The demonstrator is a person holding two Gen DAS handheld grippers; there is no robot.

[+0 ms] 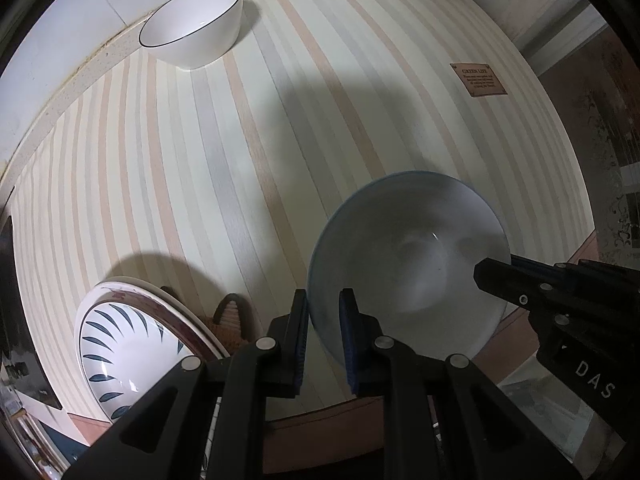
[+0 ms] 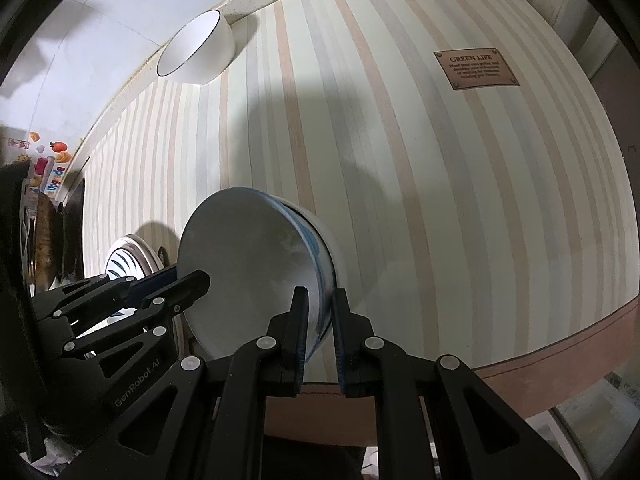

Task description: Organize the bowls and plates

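Observation:
A pale bowl with a blue pattern outside [image 1: 408, 256] [image 2: 248, 260] hangs tilted over the striped mat, held by both grippers. My left gripper [image 1: 324, 296] is shut on its near rim and shows in the right wrist view at the bowl's left edge [image 2: 196, 280]. My right gripper [image 2: 320, 292] is shut on the opposite rim and enters the left wrist view from the right [image 1: 486, 270]. A white bowl with a dark rim [image 1: 192, 24] [image 2: 196, 50] stands at the back by the wall. A stack of plates, the top one with blue leaf marks [image 1: 128, 344] [image 2: 128, 256], lies at the left.
The striped mat [image 1: 280, 140] covers the table, with a brown "GREEN LIFE" label [image 1: 478, 80] [image 2: 476, 70] at the far right. A brown woven item [image 1: 232, 320] sits beside the plates. The table's brown front edge [image 2: 560, 352] runs close below the grippers.

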